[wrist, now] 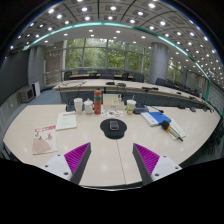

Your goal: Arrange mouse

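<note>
A dark mouse [113,126] sits on a round black mouse pad [113,129] on the beige table [110,160], just beyond my fingers and roughly centred between them. My gripper [111,160] is open and empty, its two fingers with purple pads [75,155] spread wide over the bare tabletop, well short of the mouse.
Behind the mouse pad stand a red bottle [98,102], cups [130,105] and a white mug [79,104]. Papers [66,120] and a pink leaflet [43,133] lie to the left; a blue book [157,117] and other items lie to the right. Chairs and more tables stand beyond.
</note>
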`<state>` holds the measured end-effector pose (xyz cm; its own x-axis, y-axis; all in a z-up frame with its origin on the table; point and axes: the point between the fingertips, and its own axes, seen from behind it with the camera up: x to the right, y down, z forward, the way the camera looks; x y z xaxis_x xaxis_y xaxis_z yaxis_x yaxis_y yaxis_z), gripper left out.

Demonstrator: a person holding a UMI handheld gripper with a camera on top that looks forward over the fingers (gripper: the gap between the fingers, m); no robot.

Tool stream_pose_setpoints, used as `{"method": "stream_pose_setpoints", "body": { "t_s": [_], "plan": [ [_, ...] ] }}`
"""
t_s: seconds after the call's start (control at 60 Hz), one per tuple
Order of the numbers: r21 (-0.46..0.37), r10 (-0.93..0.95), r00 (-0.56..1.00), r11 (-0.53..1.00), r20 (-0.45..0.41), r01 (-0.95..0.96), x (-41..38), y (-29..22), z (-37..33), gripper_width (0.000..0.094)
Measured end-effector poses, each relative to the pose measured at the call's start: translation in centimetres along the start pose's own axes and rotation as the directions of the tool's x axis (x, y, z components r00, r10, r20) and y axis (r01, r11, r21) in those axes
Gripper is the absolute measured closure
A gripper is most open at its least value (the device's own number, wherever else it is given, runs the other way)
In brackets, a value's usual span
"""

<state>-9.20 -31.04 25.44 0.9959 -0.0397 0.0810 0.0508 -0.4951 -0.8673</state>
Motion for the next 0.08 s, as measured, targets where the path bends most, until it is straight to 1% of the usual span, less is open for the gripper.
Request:
{"method": "stream_pose_setpoints", "body": {
  "t_s": [0.083],
  "plan": [
    [-0.006, 0.001, 1.0, 1.0, 0.004, -0.001, 0.1, 0.31, -0.17, 0.0082]
  ]
}}
